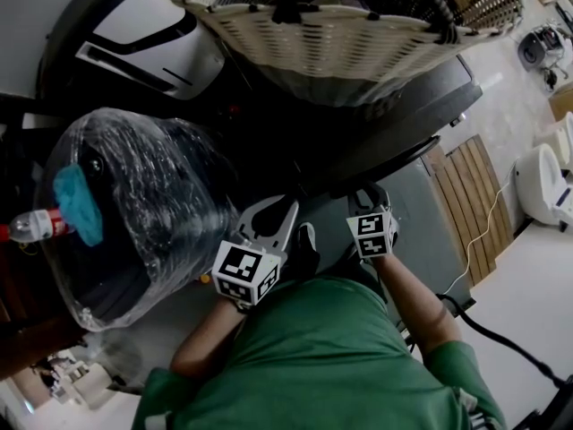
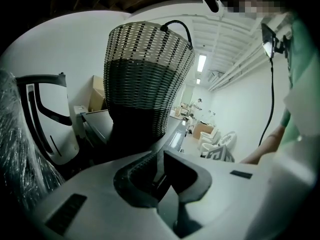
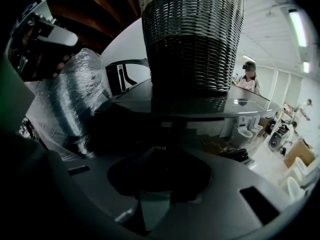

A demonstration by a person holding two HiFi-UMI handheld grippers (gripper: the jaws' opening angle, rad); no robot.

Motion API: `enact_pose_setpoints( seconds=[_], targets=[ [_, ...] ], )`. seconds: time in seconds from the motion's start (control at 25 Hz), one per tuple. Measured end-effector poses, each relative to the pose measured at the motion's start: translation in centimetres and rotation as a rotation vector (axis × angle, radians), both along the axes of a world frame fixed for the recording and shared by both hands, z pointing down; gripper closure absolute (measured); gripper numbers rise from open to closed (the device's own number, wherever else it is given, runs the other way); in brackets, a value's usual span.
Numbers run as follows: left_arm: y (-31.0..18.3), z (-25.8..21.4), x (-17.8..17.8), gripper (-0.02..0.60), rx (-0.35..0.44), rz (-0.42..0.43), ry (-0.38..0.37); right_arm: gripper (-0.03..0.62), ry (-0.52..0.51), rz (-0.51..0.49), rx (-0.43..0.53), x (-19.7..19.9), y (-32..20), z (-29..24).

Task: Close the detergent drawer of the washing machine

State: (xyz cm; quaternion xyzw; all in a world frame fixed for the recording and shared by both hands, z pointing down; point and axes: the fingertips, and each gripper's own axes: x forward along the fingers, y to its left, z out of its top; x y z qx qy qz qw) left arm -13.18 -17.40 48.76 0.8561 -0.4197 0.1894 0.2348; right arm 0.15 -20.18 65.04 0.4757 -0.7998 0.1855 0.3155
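The washing machine (image 1: 394, 106) has a dark grey top (image 3: 200, 106) with a tall wicker basket (image 1: 331, 34) standing on it. Its front under the top edge is in shadow, and I cannot make out the detergent drawer there. My right gripper (image 1: 369, 193) reaches up against that dark front just below the top edge. In the right gripper view the jaws (image 3: 160, 169) are lost in the dark. My left gripper (image 1: 285, 211) hangs to the left of it, clear of the machine. Its pads (image 2: 161, 170) are together with nothing between them.
A large black object wrapped in clear plastic (image 1: 134, 213) stands at the left, with a blue cloth (image 1: 79, 206) and a bottle (image 1: 36, 226) by it. A slatted wooden board (image 1: 470, 204) and a white toilet (image 1: 542, 182) lie to the right. A black cable (image 1: 501, 339) crosses the floor.
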Motion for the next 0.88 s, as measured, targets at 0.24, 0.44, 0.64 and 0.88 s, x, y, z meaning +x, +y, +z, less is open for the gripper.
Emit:
enact_pose_setpoints(
  seconds=[0.24, 0.44, 0.64, 0.88],
  targets=[
    [0.0, -0.1, -0.7, 0.525, 0.0, -0.008, -0.003, 0.49, -0.023, 0.012, -0.017, -0.2, -0.3, 0.1],
    [0.6, 0.2, -0.9, 0.525, -0.003, -0.014, -0.006, 0.488, -0.02, 0.026, -0.018, -0.2, -0.6, 0.1],
    [1.1, -0.3, -0.5, 0.525, 0.004, -0.017, 0.01, 0.49, -0.021, -0.022, -0.02, -0.2, -0.3, 0.1],
    [1.2, -1.8, 0.7, 0.525, 0.055, -0.005, 0.038, 0.487, -0.056, 0.031, -0.01, 2.0, 1.0, -3.4]
  ],
)
